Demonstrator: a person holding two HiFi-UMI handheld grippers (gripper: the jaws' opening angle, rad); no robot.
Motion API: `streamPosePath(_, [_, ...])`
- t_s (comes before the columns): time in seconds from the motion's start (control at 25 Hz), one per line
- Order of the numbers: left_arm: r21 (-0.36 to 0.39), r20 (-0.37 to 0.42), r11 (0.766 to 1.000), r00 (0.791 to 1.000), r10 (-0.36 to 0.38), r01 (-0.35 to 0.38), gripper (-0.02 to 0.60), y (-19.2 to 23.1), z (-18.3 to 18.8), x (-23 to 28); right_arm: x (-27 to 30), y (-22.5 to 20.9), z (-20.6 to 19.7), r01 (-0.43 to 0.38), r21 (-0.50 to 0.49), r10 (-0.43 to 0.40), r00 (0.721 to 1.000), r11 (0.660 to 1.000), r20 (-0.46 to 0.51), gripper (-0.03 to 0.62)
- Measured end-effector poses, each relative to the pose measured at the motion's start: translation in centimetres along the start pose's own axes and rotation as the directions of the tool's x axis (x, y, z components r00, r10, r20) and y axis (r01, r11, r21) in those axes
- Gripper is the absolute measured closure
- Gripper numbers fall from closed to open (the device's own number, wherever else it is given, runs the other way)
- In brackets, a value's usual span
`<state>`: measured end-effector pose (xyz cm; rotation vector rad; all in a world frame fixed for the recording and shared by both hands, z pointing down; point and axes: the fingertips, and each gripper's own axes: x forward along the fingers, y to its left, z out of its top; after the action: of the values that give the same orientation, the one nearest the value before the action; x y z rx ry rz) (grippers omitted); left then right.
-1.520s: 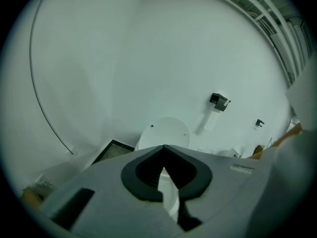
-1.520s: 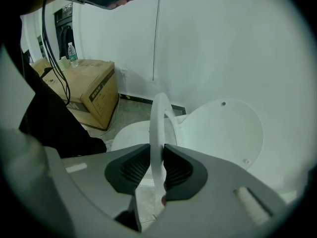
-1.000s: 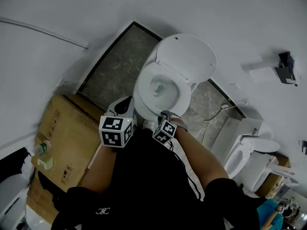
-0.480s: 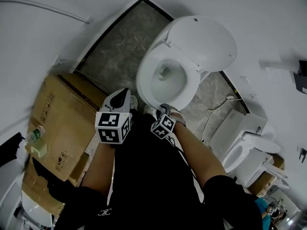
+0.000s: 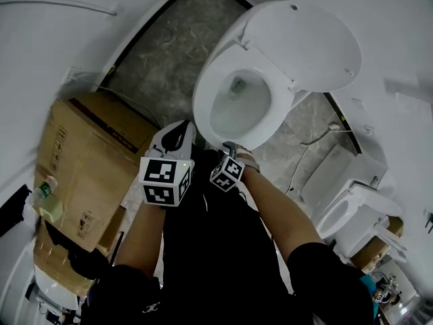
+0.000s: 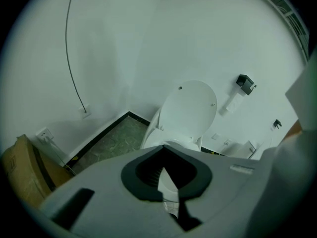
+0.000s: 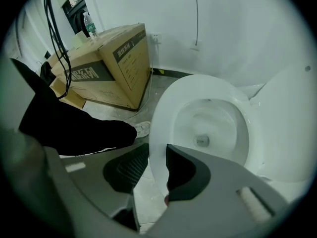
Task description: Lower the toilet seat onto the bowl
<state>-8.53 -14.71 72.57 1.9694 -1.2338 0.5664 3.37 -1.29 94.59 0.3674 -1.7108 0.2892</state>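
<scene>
The cardboard box (image 5: 81, 161) stands at your left. Your left gripper (image 5: 181, 131), jaws together and empty, hangs just beside the bowl (image 5: 240, 103). Your right gripper (image 5: 232, 149) has its jaws closing, with the front edge of the toilet seat (image 5: 201, 107) between them. The toilet seat lies flat on the bowl; the lid (image 5: 311, 42) stands raised.

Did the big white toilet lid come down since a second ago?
No. The toilet lid still stands raised behind the bowl, just as before. Only the head view shifted, so the whole toilet sits higher in the picture.
</scene>
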Motion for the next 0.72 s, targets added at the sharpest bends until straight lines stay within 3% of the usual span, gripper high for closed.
streamPosePath(0.4, [-0.018,-0.048,0.999,0.998,0.027,-0.028,0.572,1.7,-3.3,1.4,5.3,0.7,-1.1,-0.064,0.058,0.066,0.998,0.996,-0.023,0.479])
streamPosePath(0.56, [-0.017,-0.049,0.999,0.998,0.041,-0.042,0.572,2.5,-3.6,1.5,6.7,0.1,-1.4,-0.039,0.113,0.045,0.998,0.993,-0.05,0.484])
streamPosePath(0.64, [-0.017,-0.054,0.999,0.998,0.042,-0.043,0.572,2.8,-3.8,1.5,7.1,-0.7,-1.7,-0.001,0.124,0.01,0.997,0.992,-0.076,0.585])
streamPosePath(0.72, [-0.016,-0.057,0.999,0.998,0.041,-0.042,0.572,3.0,-3.9,1.5,7.2,-0.8,-1.8,-0.008,0.112,0.017,0.997,0.994,-0.08,0.583])
